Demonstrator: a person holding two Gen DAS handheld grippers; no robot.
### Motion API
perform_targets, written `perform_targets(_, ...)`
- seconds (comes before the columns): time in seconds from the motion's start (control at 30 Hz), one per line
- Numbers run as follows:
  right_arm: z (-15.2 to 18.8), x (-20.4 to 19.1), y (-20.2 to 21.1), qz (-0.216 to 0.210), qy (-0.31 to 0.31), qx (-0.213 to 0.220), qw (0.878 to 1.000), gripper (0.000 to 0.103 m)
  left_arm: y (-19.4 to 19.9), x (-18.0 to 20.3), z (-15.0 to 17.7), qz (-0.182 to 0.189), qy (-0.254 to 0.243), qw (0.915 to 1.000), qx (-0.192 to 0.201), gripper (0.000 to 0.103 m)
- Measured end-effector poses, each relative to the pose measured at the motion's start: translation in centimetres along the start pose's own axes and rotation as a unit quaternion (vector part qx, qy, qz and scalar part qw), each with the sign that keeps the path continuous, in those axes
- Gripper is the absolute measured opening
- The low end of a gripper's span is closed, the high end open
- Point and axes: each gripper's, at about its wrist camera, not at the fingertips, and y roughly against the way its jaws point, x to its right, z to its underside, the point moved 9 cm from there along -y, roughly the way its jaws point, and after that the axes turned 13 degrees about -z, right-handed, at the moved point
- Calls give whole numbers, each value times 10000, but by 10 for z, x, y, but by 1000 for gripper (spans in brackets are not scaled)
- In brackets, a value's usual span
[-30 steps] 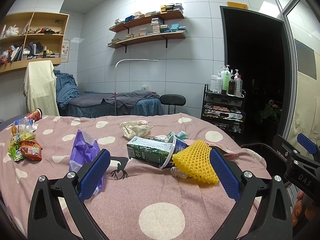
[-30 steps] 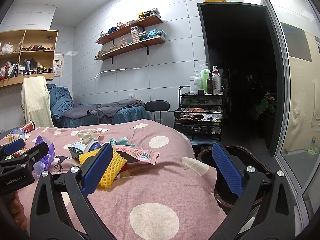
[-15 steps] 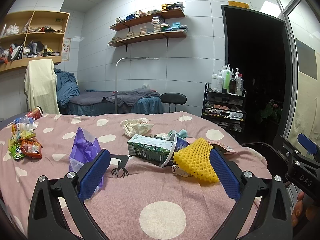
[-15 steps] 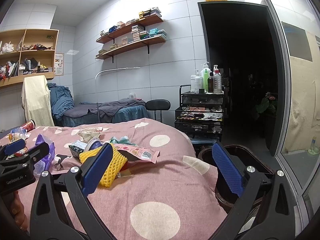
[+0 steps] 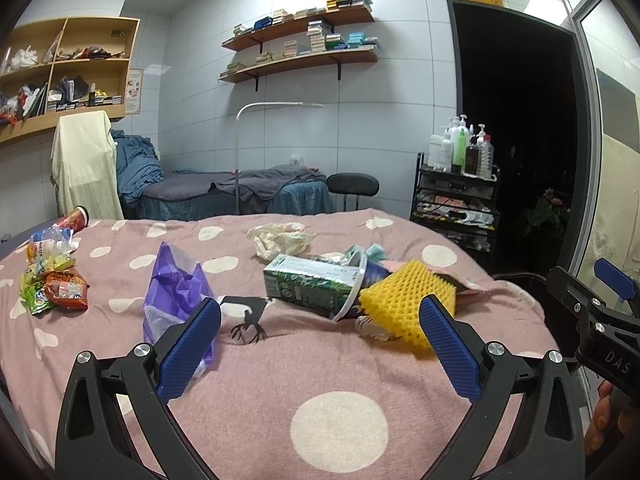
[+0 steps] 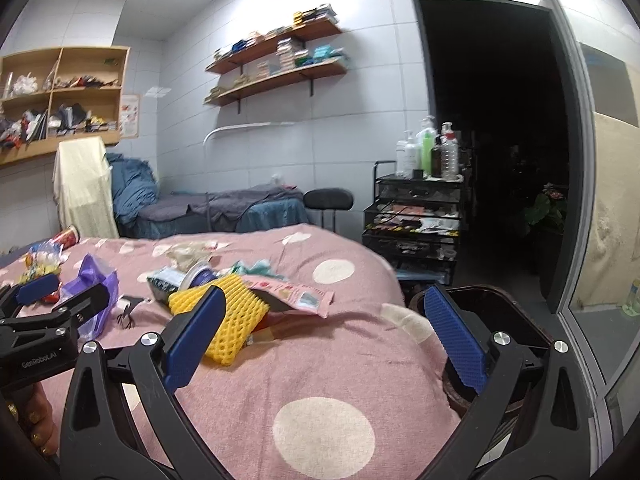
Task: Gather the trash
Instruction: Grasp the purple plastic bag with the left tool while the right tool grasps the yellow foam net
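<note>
Dark bin (image 6: 516, 320) beside bed, grippers spread

Mid-frame, a yellow foam net (image 5: 404, 304) lies against a tipped green carton (image 5: 308, 286); purple bag (image 5: 176, 292) left, crumpled wrappers (image 5: 54, 290) far left.

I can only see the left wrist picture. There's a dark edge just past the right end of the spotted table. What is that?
Observer: The right wrist view shows it whole. It is a dark bin with an open top, standing beside the end of the table and lower than the tabletop.
Operator: And the pink bit sticking out on the right of the pile?
Observer: That is a flat pink snack wrapper, lying against the yellow foam net.
Operator: Is anything being held on that side?
Observer: No. The right gripper is open and empty, above the table's near corner by the bin.
</note>
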Motion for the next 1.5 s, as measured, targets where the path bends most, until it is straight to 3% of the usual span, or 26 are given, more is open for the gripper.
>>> perform_targets(0.13, 9, -25, -23, -490, 348, -589, 9965, 98, -9, -19, 8, -213, -31, 9994, -266, 98)
perform_targets(0.3, 26, -62, -58, -1058, 875, -1310, 9818, 98, -19, -56, 12, -710, 110, 9960, -527, 98)
perform_targets(0.53, 40, -83, -96, -962, 1520, -1901, 9651, 98, -54, -100, 24, -886, 443, 9870, -1268, 98)
perform_targets(0.7, 43, -81, -113, -950, 1547, -2213, 9582, 95, -73, -98, 28, -732, 383, 9837, -1596, 96)
perform_targets(0.8, 47, -78, -120, -957, 1508, -2350, 9555, 79, -84, -99, 30, -747, 355, 9821, -1693, 88)
perform_targets(0.9, 51, -76, -124, -1030, 1386, -2473, 9534, 54, -93, -99, 34, -822, 280, 9794, -1824, 77)
perform_targets(0.97, 49, -75, -122, -1125, 1286, -2425, 9550, 32, -96, -100, 40, -742, 407, 9761, -2002, 64)
perform_targets(1.03, 45, -75, -120, -1222, 1202, -2325, 9574, 20, -97, -104, 43, -765, 467, 9751, -2028, 54)
perform_targets(1.13, 40, -74, -115, -1357, 1076, -2184, 9604, 13, -94, -107, 43, -776, 500, 9752, -2010, 39)
perform_targets(1.17, 38, -74, -113, -1404, 1055, -2117, 9614, 12, -92, -108, 43, -789, 521, 9755, -1986, 30)
perform_targets(1.27, 31, -76, -105, -1508, 1053, -1890, 9646, 10, -86, -109, 40, -752, 524, 9780, -1876, 20)
perform_targets(1.5, 21, -73, -91, -1551, 960, -1620, 9698, 9, -66, -96, 25, -553, 505, 9851, -1549, 14)
